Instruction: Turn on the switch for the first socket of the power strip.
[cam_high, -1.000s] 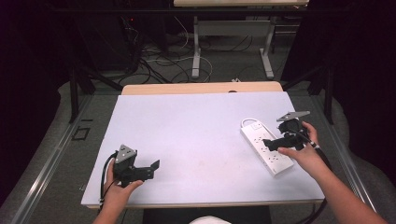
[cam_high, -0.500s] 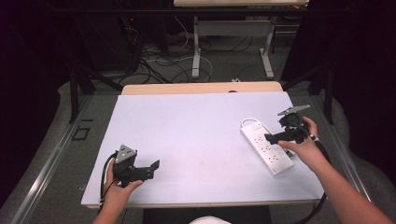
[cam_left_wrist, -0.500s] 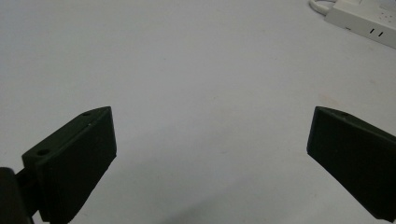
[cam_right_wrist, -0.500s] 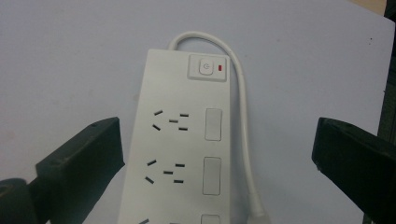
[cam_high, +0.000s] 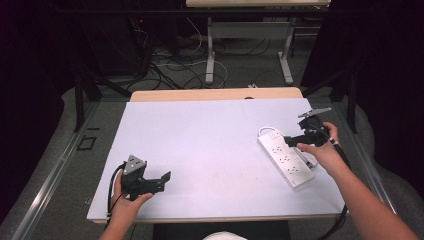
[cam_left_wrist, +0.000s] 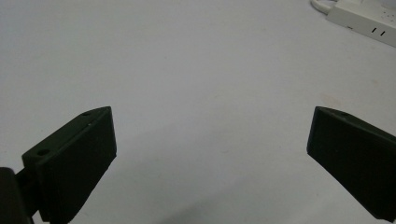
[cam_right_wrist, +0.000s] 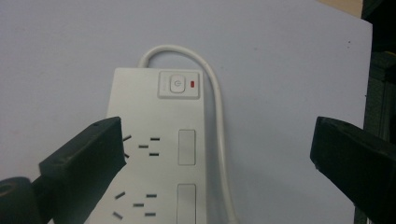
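The right claw (cam_high: 292, 141) has drawn back from over the power strip (cam_high: 285, 159) toward its switch end.

Power strip (cam_right_wrist: 159, 154) near end cut off at right gripper view's bottom edge; cord (cam_right_wrist: 219, 140) too.
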